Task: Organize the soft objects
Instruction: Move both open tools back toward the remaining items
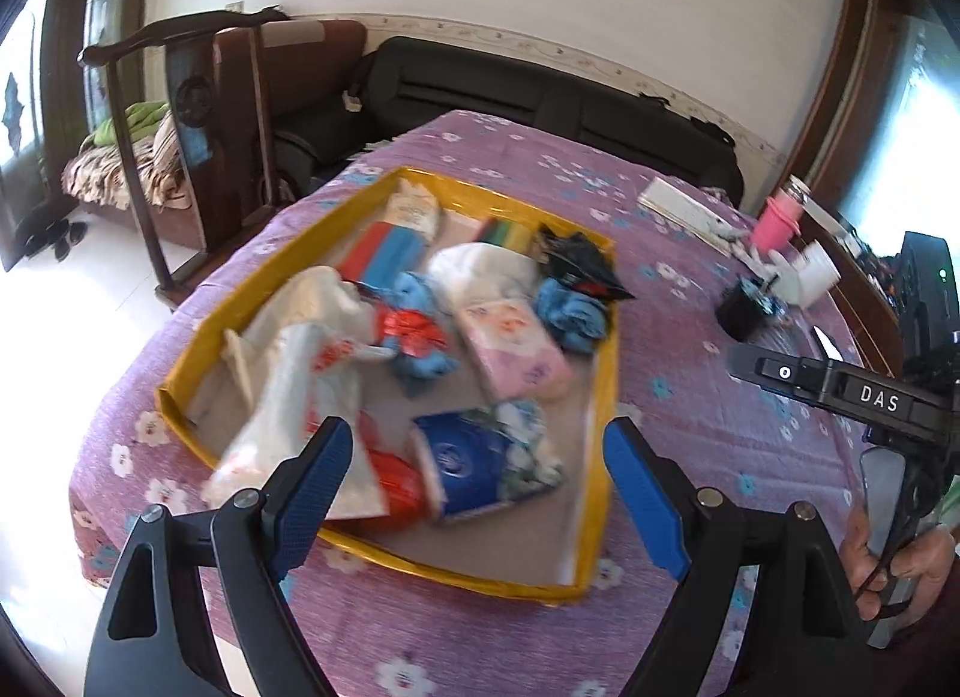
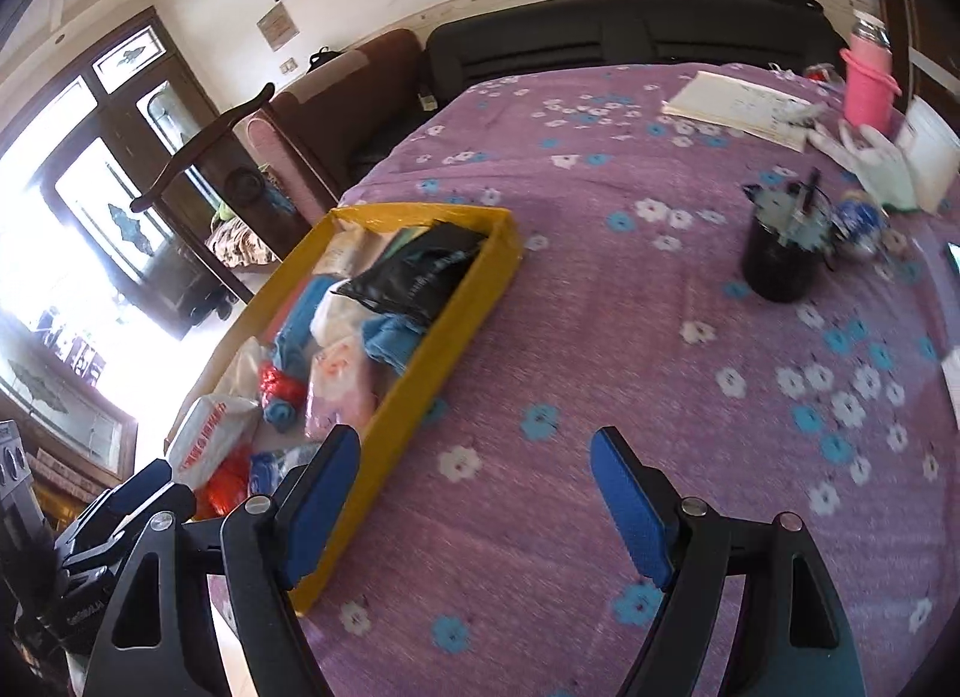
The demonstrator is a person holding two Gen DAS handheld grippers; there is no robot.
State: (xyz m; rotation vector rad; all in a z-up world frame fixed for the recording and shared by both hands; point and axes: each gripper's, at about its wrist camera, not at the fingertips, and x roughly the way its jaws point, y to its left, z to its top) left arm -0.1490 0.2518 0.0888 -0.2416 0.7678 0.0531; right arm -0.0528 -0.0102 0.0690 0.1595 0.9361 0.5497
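A yellow tray [image 1: 600, 457] sits on the purple flowered tablecloth and holds several soft things: a white plastic bag [image 1: 294, 373], a blue tissue pack [image 1: 468, 463], a pink tissue pack [image 1: 516, 349], blue cloths [image 1: 570, 307], a black pouch [image 1: 576, 259] and a red wrapper [image 1: 414, 331]. My left gripper [image 1: 480, 457] is open and empty, hovering above the tray's near end. My right gripper [image 2: 474, 481] is open and empty over bare cloth, to the right of the tray [image 2: 456, 307]. The left gripper's body [image 2: 108, 523] shows at the lower left of the right wrist view.
A black cup with pens [image 2: 780, 259], a pink bottle [image 2: 867, 84], a notebook [image 2: 738, 108] and white items stand at the table's far right. A dark wooden chair [image 1: 198, 156] and a black sofa [image 1: 540, 96] stand beyond the table's far edge.
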